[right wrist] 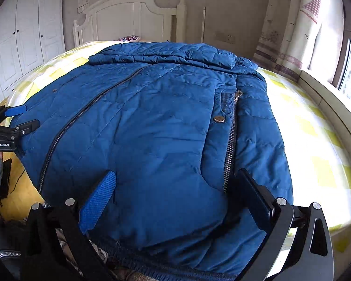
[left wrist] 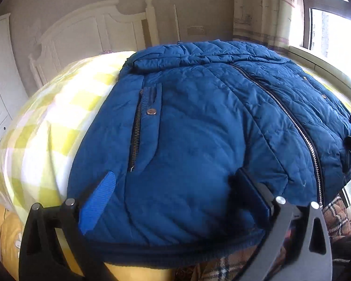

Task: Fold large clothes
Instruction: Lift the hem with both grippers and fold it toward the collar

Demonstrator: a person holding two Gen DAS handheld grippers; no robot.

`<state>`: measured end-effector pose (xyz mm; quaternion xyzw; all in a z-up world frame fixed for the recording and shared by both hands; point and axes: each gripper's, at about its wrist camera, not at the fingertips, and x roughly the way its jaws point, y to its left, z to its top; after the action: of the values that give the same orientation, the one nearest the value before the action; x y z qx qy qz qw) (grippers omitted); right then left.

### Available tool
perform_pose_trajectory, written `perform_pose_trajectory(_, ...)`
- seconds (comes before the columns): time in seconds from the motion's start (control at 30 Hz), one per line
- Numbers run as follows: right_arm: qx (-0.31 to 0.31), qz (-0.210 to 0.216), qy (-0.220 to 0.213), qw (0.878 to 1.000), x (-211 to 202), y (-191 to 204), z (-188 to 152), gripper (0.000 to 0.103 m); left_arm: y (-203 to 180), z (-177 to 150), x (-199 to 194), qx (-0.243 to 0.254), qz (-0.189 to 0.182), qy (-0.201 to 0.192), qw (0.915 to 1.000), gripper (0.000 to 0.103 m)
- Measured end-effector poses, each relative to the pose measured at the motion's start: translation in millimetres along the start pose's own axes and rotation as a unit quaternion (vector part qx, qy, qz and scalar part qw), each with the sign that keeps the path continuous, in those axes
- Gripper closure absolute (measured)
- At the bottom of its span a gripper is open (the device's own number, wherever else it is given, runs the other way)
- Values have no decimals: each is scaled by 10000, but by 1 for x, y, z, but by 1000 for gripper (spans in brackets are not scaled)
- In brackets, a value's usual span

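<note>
A blue quilted jacket (left wrist: 199,126) lies front up on the bed, zipped, collar toward the headboard; it also shows in the right wrist view (right wrist: 166,126). My left gripper (left wrist: 175,180) is open over the hem on the jacket's left side, beside the pocket zip (left wrist: 135,135). My right gripper (right wrist: 175,180) is open over the hem on the right side, by the other pocket zip (right wrist: 231,140). The left gripper shows at the left edge of the right wrist view (right wrist: 25,117). Neither holds cloth.
The bed has a yellow-and-white checked sheet (left wrist: 58,121) and a white headboard (right wrist: 128,16). A plaid cloth (left wrist: 337,213) lies under the hem. A white wardrobe (right wrist: 28,30) stands left; a window ledge (right wrist: 334,107) and curtain run along the right.
</note>
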<state>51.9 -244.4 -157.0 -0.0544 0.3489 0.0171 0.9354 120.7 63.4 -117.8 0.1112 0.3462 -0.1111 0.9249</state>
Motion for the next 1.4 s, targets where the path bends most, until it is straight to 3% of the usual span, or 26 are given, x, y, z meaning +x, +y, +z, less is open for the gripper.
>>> perform_pose_trajectory(0.1, 247, -360, 181, 9989, -17, -25, -34, 5, 17, -29, -15, 141, 193, 178, 9996, 2)
perform_pose_trajectory(0.17, 767, -295, 231, 9963, -25, -47, -58, 5, 36, -48, -22, 27, 449, 389, 9982, 2)
perform_pose_trajectory(0.23, 1382, -29, 190, 9902, -30, -68, -82, 5, 67, -62, -33, -618, 265, 379, 9970, 2)
perform_pose_trajectory(0.27, 1675, 133, 215, 9855, -28, -76, -91, 5, 84, -68, -37, -1057, 0, 336, 9938, 2)
perform_pose_trajectory(0.3, 1938, 288, 252, 9803, -25, -83, -99, 5, 100, -72, -38, -1507, -348, 318, 9875, 2)
perform_pose_trajectory(0.37, 2305, 758, 98, 9701, -20, -91, -107, 5, 125, -78, -38, -2339, -1142, 223, 9653, 2)
perform_pose_trajectory(0.43, 2567, 1235, -129, 9585, -16, -93, -106, 5, 139, -81, -32, -2825, -1603, 145, 9457, 2)
perform_pose_trajectory(0.5, 2655, 1576, -380, 9504, -14, -91, -102, 5, 140, -77, -27, -2916, -1763, 79, 9401, 2)
perform_pose_trajectory(0.6, 2630, 1761, -519, 9472, -8, -89, -93, 5, 134, -69, -23, -2837, -1829, -9, 9413, 3)
perform_pose_trajectory(0.63, 2594, 1806, -556, 9471, -6, -88, -90, 7, 130, -64, -22, -2784, -1832, -67, 9428, 3)
perform_pose_trajectory(0.7, 2515, 1928, -617, 9464, -7, -85, -86, 22, 123, -56, -16, -2703, -1703, -118, 9475, 3)
perform_pose_trajectory(0.73, 2467, 1845, -588, 9496, -7, -82, -84, 23, 123, -54, -12, -2751, -1657, -67, 9470, 7)
perform_pose_trajectory(0.83, 2265, 1790, -571, 9557, -11, -76, -84, 32, 127, -59, 2, -3034, -1877, 120, 9341, 28)
perform_pose_trajectory(0.9, 2344, 1902, -638, 9512, -16, -80, -89, 35, 130, -65, 12, -3146, -1954, 202, 9287, 28)
perform_pose_trajectory(1.0, 2550, 1979, -702, 9439, -15, -92, -95, 37, 136, -70, 18, -3360, -2348, 141, 9120, 32)
perform_pose_trajectory(1.03, 2611, 2026, -720, 9411, -13, -95, -96, 37, 135, -69, 17, -3327, -2446, 103, 9107, 38)
perform_pose_trajectory(1.1, 2710, 2113, -769, 9360, -9, -98, -95, 37, 132, -65, 14, -3205, -2461, 78, 9147, 40)
perform_pose_trajectory(1.13, 2729, 2122, -761, 9352, -7, -98, -95, 37, 130, -64, 13, -3167, -2440, 114, 9166, 47)
perform_pose_trajectory(1.2, 2578, 2115, -789, 9395, -13, -94, -91, 43, 128, -63, 5, -3165, -2459, 114, 9161, 60)
perform_pose_trajectory(1.27, 2310, 2142, -1013, 9437, -32, -88, -86, 55, 129, -59, -12, -3135, -2447, -32, 9175, 73)
perform_pose_trajectory(1.33, 2218, 2419, -1312, 9355, -52, -88, -80, 58, 128, -53, -29, -2952, -2488, -213, 9222, 74)
perform_pose_trajectory(1.4, 2110, 2412, -1319, 9380, -57, -87, -70, 58, 129, -47, -34, -2831, -2516, -224, 9252, 74)
